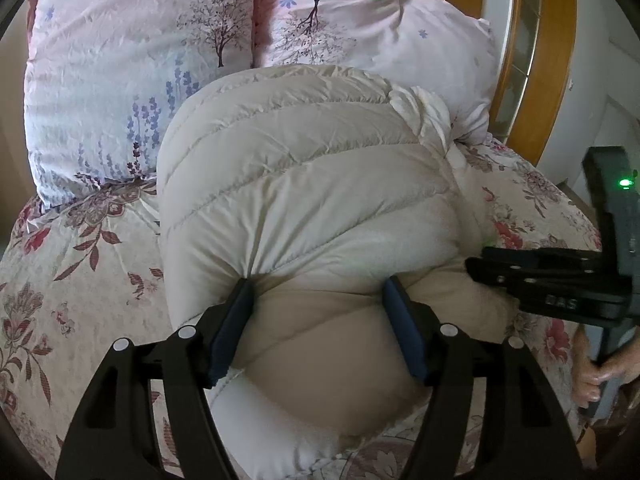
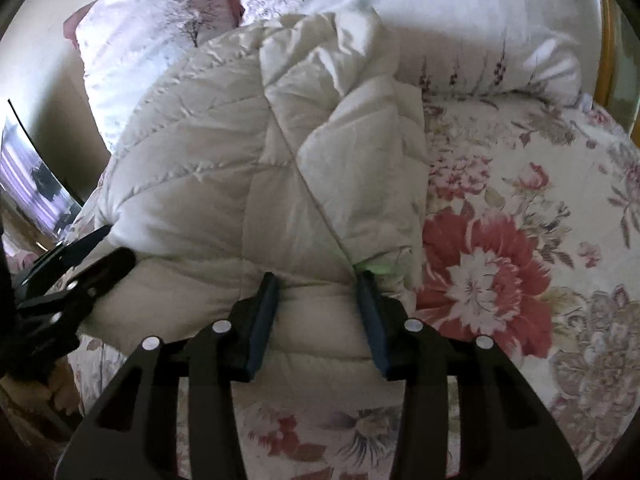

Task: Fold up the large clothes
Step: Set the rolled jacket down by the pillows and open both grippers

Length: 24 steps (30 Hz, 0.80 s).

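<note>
A cream quilted down jacket (image 1: 300,160) lies folded into a thick bundle on the bed, its seams running slantwise. My left gripper (image 1: 318,280) is shut on the near folded edge, with puffy fabric bulging between the blue pads (image 1: 236,320). In the right wrist view the jacket (image 2: 200,160) fills the middle, and my right gripper (image 2: 316,278) bites its near right edge, fabric filling the gap between its pads (image 2: 262,312). The right gripper (image 1: 476,262) also shows from the side, pushed into the jacket. The left gripper (image 2: 108,246) shows at the jacket's left edge.
A floral bedspread (image 2: 520,240) covers the bed under the jacket. Two pink printed pillows (image 1: 120,60) (image 1: 380,20) lie behind it. A wooden door frame (image 1: 524,80) stands at the right. A person's hand (image 1: 600,376) holds the right gripper's handle. A dark screen (image 2: 36,184) stands at the left.
</note>
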Motion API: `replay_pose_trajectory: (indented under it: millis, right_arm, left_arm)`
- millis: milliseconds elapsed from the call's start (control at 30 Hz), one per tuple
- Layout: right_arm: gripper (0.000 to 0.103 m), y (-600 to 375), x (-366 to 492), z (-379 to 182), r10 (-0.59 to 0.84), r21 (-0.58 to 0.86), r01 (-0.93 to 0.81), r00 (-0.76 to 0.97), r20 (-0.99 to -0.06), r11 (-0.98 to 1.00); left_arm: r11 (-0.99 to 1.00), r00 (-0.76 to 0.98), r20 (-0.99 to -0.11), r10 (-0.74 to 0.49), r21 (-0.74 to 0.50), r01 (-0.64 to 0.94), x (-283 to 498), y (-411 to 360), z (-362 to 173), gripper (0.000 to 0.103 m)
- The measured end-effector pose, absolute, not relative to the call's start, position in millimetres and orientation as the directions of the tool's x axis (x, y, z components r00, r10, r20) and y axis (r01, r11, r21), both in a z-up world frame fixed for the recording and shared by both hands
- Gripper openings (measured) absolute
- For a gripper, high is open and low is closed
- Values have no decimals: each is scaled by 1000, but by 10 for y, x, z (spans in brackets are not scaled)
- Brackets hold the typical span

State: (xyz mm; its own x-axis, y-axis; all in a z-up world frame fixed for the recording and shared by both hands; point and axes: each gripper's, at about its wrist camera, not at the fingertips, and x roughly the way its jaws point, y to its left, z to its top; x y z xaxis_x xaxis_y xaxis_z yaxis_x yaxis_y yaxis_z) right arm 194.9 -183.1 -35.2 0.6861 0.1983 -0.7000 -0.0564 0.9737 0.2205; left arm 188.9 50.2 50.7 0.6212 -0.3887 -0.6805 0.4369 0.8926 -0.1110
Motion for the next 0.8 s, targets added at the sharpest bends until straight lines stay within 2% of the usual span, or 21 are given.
replay_pose_trajectory:
  millis: [67,133,167,200,233,300,433,600,800]
  right_arm:
    - [42,-1853,1966,-360,209,234,-58,681,-701,971]
    - [46,-1874,1921,-314,211,238,-57,688,-694,970]
    - [50,-1880,1883,-289,207,235,-56,696,-688,970]
    - [64,-1874,1826,-251,202,232,-55,707,-678,971]
    - [80,-1870,1747,-198,188,223,-48,725,-662,974]
    - [91,-1847,1612,-107,146,190,-29,755,-639,981]
    - [101,-1837,1375,29,109,162,-13,792,-600,987]
    - [101,-1801,1171,50,71,134,12,797,-599,991]
    - [101,-1700,1034,-108,63,112,12,764,-642,994]
  left_arm:
    - [893,625,-672,-398,-127,431,1851,532,534,73]
    - [891,631,-651,-423,-171,421,1769,623,596,80]
    - [890,638,-636,-434,-191,415,1716,672,628,88]
    - [891,646,-626,-437,-199,409,1684,701,655,99]
    - [902,673,-609,-419,-198,383,1608,767,696,102]
    - [922,715,-586,-382,-185,341,1494,866,751,102]
    - [938,737,-581,-346,-197,285,1322,1037,770,102]
    - [954,719,-627,-298,-212,211,1178,1175,633,102]
    - [970,683,-688,-244,-172,173,1061,1177,471,102]
